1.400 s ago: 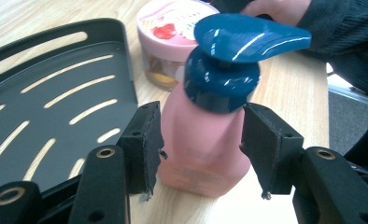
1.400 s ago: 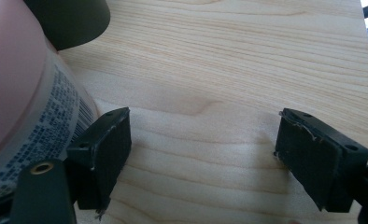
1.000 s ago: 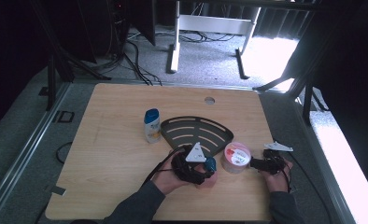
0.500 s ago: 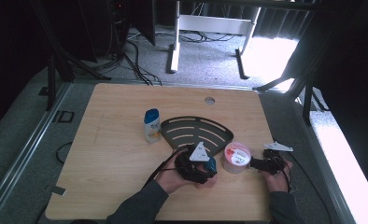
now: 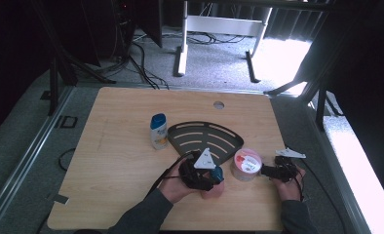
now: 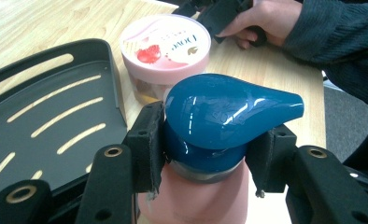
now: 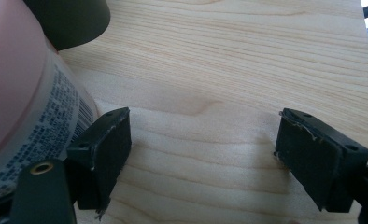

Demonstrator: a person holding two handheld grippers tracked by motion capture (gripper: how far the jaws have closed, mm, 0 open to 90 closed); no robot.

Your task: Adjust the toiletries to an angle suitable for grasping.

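A pink pump bottle (image 6: 198, 200) with a blue pump head (image 6: 229, 109) stands near the table's front edge (image 5: 214, 189). My left gripper (image 6: 208, 154) has just been closing on the blue collar under the pump head, and both pads press on it. In the high view the left gripper (image 5: 210, 176) sits level at the bottle's top. A pink tub (image 5: 247, 164) with a white and red lid (image 6: 166, 46) stands just right of it. My right gripper (image 5: 267, 170) rests beside the tub, open (image 7: 203, 149), with bare wood between its jaws and the tub's wall (image 7: 23, 102) outside the left jaw.
A black slotted fan-shaped tray (image 5: 204, 139) lies behind the bottle and tub (image 6: 42, 135). A small white bottle with a blue cap (image 5: 158, 130) stands at the tray's left. The table has a cable hole (image 5: 219, 104) at the back. Bare wood spreads to the left.
The left gripper has shifted only very slightly at the pump bottle. The right hand and the tub have kept still.
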